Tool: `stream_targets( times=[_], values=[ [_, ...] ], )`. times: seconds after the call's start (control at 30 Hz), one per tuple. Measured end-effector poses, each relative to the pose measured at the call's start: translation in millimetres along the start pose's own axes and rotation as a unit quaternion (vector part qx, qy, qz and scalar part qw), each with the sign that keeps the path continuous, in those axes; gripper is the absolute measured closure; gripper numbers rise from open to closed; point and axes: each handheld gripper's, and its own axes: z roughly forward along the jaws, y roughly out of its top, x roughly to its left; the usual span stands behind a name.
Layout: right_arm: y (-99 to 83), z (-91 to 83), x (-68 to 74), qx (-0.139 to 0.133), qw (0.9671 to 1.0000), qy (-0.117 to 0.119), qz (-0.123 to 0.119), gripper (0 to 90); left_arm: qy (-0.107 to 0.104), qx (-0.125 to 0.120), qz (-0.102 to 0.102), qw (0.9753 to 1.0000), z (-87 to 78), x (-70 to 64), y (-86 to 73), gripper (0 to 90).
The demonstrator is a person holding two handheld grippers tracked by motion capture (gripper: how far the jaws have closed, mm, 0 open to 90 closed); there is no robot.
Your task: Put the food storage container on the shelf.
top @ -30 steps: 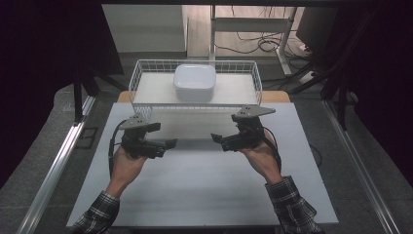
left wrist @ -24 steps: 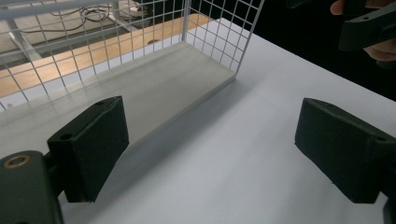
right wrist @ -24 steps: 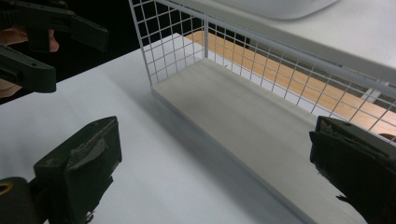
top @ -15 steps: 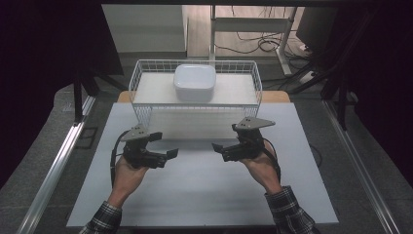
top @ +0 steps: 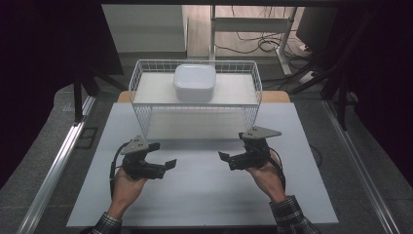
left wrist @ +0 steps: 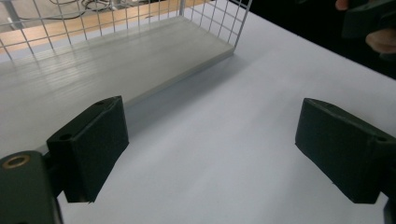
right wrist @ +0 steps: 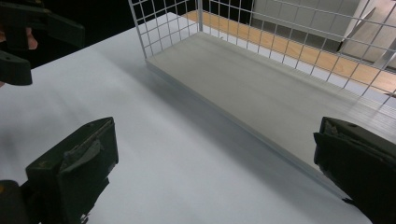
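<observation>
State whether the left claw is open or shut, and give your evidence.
Open. In the left gripper view the left claw's two black jaws stand wide apart with bare white table between them, and nothing is held.

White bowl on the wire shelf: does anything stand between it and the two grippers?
Yes. The white bowl sits inside the wire basket, whose front mesh wall stands between it and the left gripper and right gripper.

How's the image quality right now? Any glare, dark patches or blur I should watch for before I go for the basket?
High view: the surroundings are nearly black, the white table evenly lit, the wire basket and white bowl sharp. Left gripper view: soft shadow along the basket's base; the near jaws look slightly soft. Right gripper view: the same shadow band, no glare, mesh crisp.
</observation>
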Motion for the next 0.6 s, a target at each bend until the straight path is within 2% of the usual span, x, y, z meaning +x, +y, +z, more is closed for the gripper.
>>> stream_targets(
  times=[0.23, 0.6],
  values=[
    [-4.9, -5.5, 7.8, -0.001, 1.0, 0.004, -0.007, 0.0, 0.003, 0.006, 0.004, 1.0, -1.5, -6.9, -9.5, 8.6],
    [-16.1, -9.4, 17.4, 0.005, 0.9999, 0.002, -0.015, 0.0, 0.008, 0.015, -0.004, 0.9999, -8.6, -10.4, -27.8, 8.4]
  ],
)
